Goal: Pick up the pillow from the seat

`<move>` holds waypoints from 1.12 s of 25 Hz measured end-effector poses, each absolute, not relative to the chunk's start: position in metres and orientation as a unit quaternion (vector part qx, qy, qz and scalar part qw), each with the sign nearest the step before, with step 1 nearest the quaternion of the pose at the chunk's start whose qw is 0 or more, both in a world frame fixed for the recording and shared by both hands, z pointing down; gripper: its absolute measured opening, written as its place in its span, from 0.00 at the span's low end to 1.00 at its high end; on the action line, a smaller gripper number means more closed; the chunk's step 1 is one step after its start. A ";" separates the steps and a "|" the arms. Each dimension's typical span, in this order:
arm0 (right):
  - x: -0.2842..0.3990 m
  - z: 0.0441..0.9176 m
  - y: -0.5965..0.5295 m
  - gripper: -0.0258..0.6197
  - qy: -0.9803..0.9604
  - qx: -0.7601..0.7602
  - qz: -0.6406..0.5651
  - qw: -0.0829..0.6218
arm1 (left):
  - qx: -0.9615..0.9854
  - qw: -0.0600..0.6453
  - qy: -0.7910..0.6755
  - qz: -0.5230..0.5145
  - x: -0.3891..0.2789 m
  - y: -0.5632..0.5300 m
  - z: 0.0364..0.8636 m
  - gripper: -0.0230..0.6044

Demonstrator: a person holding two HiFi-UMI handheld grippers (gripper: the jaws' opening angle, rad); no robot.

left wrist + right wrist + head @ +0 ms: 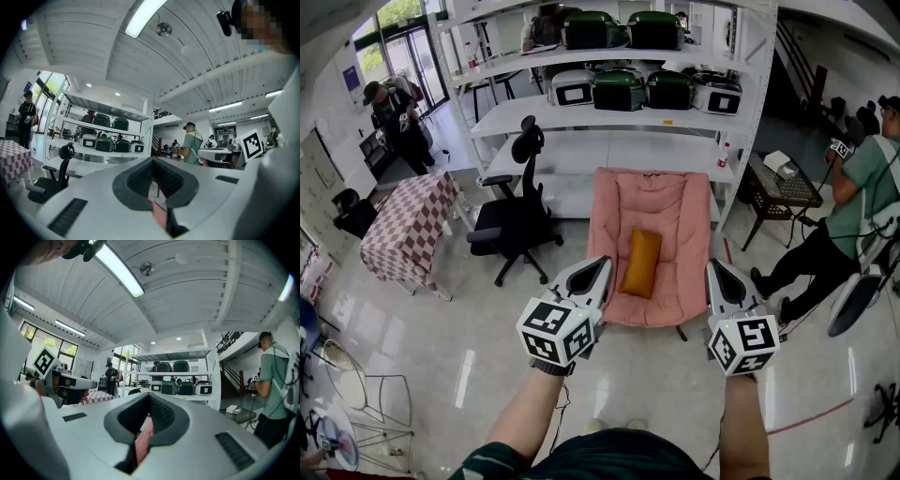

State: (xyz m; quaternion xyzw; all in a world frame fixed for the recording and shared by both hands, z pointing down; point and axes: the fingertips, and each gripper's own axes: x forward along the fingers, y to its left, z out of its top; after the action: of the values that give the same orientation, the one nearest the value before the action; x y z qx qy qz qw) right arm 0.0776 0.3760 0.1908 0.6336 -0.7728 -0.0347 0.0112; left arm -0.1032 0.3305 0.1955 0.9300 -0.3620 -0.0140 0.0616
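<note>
An orange pillow [641, 262] lies lengthwise on the seat of a pink cushioned chair [675, 216] in front of the shelving. My left gripper [605, 264] is held level short of the chair's front left, its tip just left of the pillow's near end. Held level as well, my right gripper [713, 266] sits off the chair's front right corner. Both have their jaws together and hold nothing. In the left gripper view the left gripper [152, 161] shows a pink sliver of chair under its closed jaws. The right gripper [150, 397] shows the same.
A black office chair [516, 216] stands left of the pink chair, with a checkered-cloth table [408, 225] beyond it. White shelving [609, 122] with green and white appliances rises behind. One person [853, 216] stands at right near a dark side table [778, 183]; another [398, 117] is at back left.
</note>
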 end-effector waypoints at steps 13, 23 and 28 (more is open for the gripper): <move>0.078 0.190 0.379 0.04 -0.785 0.619 -0.024 0.006 | 0.929 0.063 -0.364 -0.013 -0.095 0.332 0.194 0.04; 0.100 0.202 0.378 0.04 -0.795 0.606 -0.008 -0.031 | 0.918 0.060 -0.392 -0.005 -0.088 0.332 0.206 0.04; 0.104 0.211 0.377 0.04 -0.801 0.597 0.000 -0.038 | 0.915 0.062 -0.398 0.001 -0.083 0.335 0.214 0.04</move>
State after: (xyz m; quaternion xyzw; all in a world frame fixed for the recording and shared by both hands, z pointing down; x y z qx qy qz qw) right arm 0.1045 0.3772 0.2114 0.5974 -0.8011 0.0005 -0.0380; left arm -0.0832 0.3349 0.2136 0.9152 -0.3982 0.0012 0.0617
